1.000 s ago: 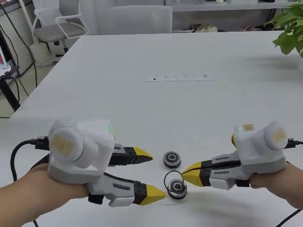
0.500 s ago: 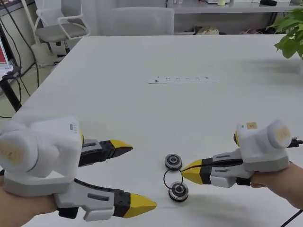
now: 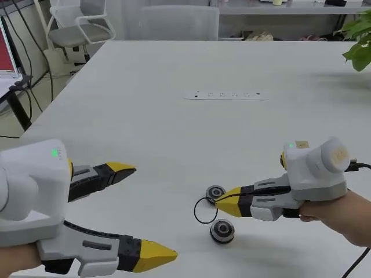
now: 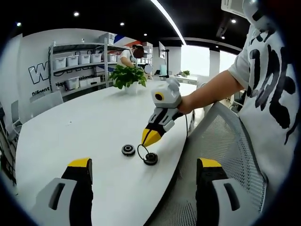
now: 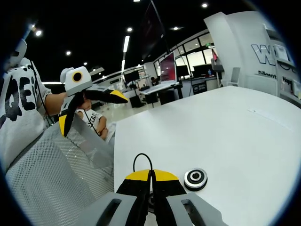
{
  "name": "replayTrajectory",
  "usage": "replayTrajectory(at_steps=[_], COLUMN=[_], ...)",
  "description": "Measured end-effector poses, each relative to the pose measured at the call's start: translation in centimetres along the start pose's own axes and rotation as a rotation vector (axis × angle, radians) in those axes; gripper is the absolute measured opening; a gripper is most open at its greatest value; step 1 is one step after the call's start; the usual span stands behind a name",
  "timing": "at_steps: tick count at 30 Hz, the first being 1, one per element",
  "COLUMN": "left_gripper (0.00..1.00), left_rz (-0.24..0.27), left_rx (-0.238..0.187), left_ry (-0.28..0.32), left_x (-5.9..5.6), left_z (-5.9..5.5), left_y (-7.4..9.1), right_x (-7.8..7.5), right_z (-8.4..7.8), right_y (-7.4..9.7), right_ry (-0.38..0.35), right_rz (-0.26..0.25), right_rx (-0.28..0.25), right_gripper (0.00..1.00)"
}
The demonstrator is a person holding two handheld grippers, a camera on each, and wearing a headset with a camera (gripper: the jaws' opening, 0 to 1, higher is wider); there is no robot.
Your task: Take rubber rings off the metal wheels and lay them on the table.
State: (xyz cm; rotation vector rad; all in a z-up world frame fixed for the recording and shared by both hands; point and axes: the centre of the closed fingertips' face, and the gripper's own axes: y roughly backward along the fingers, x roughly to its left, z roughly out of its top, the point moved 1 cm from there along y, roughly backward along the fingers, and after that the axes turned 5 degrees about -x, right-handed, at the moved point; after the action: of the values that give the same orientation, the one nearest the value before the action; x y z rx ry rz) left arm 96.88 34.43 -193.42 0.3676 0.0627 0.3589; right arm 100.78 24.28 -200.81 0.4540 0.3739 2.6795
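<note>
Rubber ring (image 3: 195, 211) hung pinched in the shut tips of the right gripper (image 3: 219, 201), between the far wheel (image 3: 215, 193) and the near wheel (image 3: 222, 230); I judged it best lowered flat onto bare table (image 3: 174, 127) beside them, tips opened slowly so it would not spring; the left gripper (image 3: 151, 211) stood wide, holding nothing; the white table was smooth, a chair (image 3: 75, 29) and plant (image 3: 359, 49) beyond.

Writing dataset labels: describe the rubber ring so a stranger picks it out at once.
At the near edge of the white table, the right hand-held gripper points between a farther metal wheel and a nearer metal wheel. The rubber ring is the thin black loop pinched in its shut yellow tips: an empty hoop, unlike the thick wheels.
</note>
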Motion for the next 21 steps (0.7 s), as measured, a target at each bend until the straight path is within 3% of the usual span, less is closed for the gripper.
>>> replayTrajectory(at_steps=[10,21], left_gripper=[0.98,0.99], left_rz=[0.034,0.067], left_rx=[-0.005,-0.013], left_ry=[0.017,0.021], left_x=[0.2,0.6], left_z=[-0.2,-0.1], left_y=[1.4,2.4], right_x=[0.0,0.2], right_z=[0.1,-0.4], right_y=[-1.1,-2.6], right_ry=[0.011,0.021], right_rz=[0.012,0.02], right_rx=[0.02,0.05], right_gripper=[0.0,0.0])
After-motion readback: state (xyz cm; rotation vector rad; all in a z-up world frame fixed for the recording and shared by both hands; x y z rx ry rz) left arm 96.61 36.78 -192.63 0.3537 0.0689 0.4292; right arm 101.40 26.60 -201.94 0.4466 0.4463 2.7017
